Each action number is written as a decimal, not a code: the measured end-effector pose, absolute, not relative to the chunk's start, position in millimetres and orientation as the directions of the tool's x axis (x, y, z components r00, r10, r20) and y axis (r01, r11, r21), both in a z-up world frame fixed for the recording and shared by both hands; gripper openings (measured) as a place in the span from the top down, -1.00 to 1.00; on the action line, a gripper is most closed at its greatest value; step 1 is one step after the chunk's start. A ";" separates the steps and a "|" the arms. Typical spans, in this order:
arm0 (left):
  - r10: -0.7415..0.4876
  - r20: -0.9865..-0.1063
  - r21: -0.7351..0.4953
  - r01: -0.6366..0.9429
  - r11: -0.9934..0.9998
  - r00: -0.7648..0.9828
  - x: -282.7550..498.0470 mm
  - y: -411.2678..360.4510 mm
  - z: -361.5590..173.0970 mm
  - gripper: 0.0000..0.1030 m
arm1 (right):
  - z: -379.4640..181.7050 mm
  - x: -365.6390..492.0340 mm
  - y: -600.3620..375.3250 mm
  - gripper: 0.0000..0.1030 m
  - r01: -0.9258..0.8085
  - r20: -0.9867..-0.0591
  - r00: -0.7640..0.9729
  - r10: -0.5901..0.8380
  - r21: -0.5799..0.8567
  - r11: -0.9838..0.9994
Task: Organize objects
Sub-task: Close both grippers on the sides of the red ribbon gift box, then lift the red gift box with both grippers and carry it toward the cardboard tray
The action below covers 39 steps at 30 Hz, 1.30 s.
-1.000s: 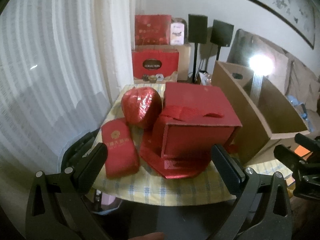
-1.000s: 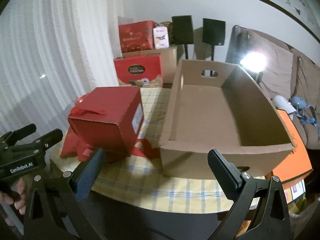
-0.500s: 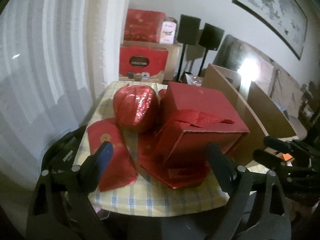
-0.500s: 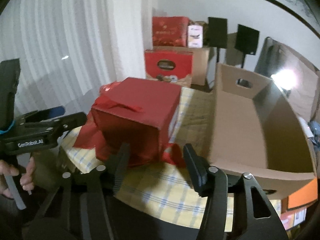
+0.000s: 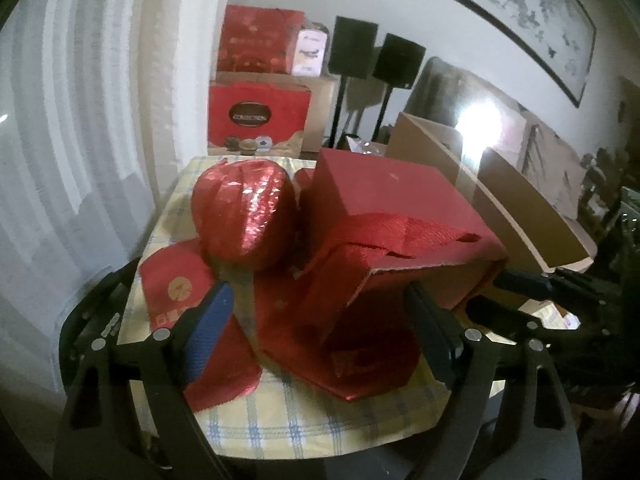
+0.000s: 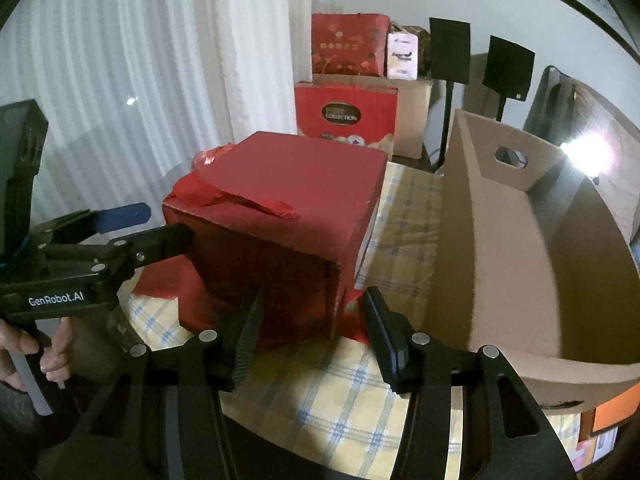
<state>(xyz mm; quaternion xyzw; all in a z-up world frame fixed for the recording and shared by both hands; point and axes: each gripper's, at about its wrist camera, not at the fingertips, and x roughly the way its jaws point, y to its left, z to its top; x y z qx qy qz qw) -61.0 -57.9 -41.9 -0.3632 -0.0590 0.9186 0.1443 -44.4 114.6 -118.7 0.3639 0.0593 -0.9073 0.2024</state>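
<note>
cardboard box: the open brown cardboard box (image 6: 520, 248) stands on the right of the checked tablecloth (image 6: 340, 392); as much of its inside as the right wrist view shows is bare, so by my reading nothing has gone in yet
red gift box: the red gift box (image 6: 280, 208) with a ribbon handle sits mid-table, just left of the cardboard box and apart from it, resting partly on a flat red foil bag (image 5: 360, 360)
foil ball: a round red foil-wrapped parcel (image 5: 244, 216) sits behind and left of the gift box, seemingly touching it
red pouch: a flat red pouch (image 5: 180, 292) with a gold mark lies at the near left edge of the table, partly under the parcel
left gripper: the left gripper (image 5: 316, 328) has its jaws fairly wide and closing, lined up with the gift box's near left corner and the foil bag; no pad presses on anything
right gripper: the right gripper (image 6: 312, 320) has its jaws at a middling gap and closing, framing the gift box's near right corner; contact cannot be confirmed, so I judge it not yet gripped
done: nothing sorted, as far as visible
left: all four red items stay outside the box; the gift box looks to be the first pick
</note>
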 end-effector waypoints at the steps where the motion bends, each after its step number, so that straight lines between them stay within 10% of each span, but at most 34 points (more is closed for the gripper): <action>1: 0.316 -0.649 -0.216 -0.231 -0.949 -0.692 -62.3 -57.1 -42.6 -0.63 | -119.6 -45.1 113.2 0.03 0.413 -0.686 -0.652 -0.323 0.036 -0.910; 39: 0.513 -0.564 -0.305 -0.414 -0.857 -0.647 -92.8 -41.6 -12.6 -0.32 | -79.7 -66.9 104.3 0.10 0.439 -0.611 -0.710 -0.350 0.006 -0.899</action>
